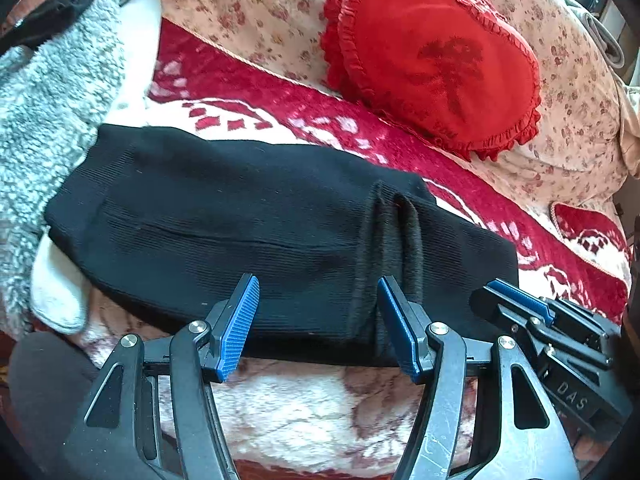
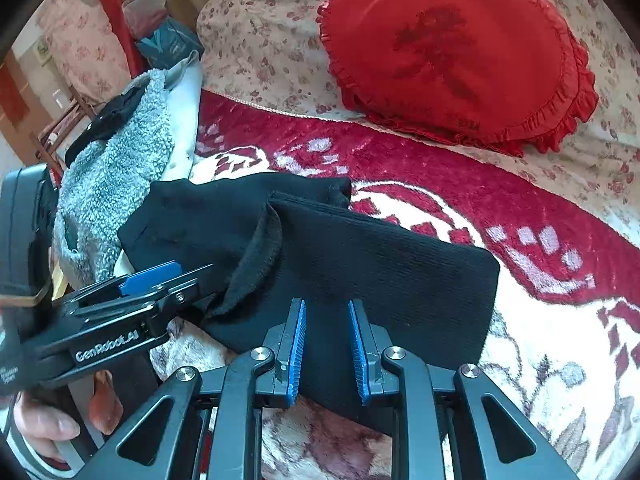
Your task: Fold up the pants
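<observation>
With the black pants (image 1: 248,216) folded near the blanket's (image 2: 440,184) front edge, left gripper (image 1: 318,320) wide and right gripper (image 2: 326,344) narrow, both empty, should smooth the raised ridge before folding again.

A home bedroom, no doubt about it.
A red patterned blanket (image 1: 256,92) covers the bed, a frilly heart-shaped cushion (image 1: 436,56) leans on floral bedding (image 1: 260,8), and fluffy grey clothing (image 1: 52,92) lies alongside.

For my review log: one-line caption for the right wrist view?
Right claw, open and empty, above folded black pants on a red-and-white blanket.
</observation>
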`<state>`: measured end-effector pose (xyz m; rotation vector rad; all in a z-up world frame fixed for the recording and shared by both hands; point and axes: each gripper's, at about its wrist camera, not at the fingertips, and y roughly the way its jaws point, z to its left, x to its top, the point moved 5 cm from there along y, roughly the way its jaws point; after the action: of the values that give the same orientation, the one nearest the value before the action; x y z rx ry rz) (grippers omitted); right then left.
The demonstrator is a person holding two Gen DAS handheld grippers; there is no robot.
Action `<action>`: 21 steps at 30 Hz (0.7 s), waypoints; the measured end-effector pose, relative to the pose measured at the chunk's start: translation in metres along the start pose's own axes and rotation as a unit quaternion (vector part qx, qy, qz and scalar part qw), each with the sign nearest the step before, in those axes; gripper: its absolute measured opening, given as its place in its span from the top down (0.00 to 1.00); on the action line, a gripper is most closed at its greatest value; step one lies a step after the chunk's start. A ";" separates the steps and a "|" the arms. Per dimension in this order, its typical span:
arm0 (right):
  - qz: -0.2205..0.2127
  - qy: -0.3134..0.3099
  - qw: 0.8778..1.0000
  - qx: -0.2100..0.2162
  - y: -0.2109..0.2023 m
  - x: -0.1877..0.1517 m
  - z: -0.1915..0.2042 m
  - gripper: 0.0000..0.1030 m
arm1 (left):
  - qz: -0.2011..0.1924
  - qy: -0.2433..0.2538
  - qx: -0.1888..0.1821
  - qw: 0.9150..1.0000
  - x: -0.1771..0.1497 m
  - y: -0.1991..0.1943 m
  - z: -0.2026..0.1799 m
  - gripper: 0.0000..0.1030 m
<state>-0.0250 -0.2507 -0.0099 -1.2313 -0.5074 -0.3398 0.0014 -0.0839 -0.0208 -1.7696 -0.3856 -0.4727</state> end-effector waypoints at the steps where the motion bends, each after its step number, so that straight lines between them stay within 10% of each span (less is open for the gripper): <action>1: 0.001 -0.001 1.000 0.000 0.001 0.002 0.002 0.80 | -0.002 0.001 0.003 1.000 0.000 -0.001 0.001 0.40; 21: 0.025 0.001 1.000 0.005 0.034 0.006 0.010 0.80 | -0.023 0.017 0.060 0.998 -0.006 -0.005 0.024 0.40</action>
<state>-0.0044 -0.2303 -0.0315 -1.2313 -0.4752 -0.2953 -0.0038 -0.0596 -0.0250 -1.6380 -0.4236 -0.5019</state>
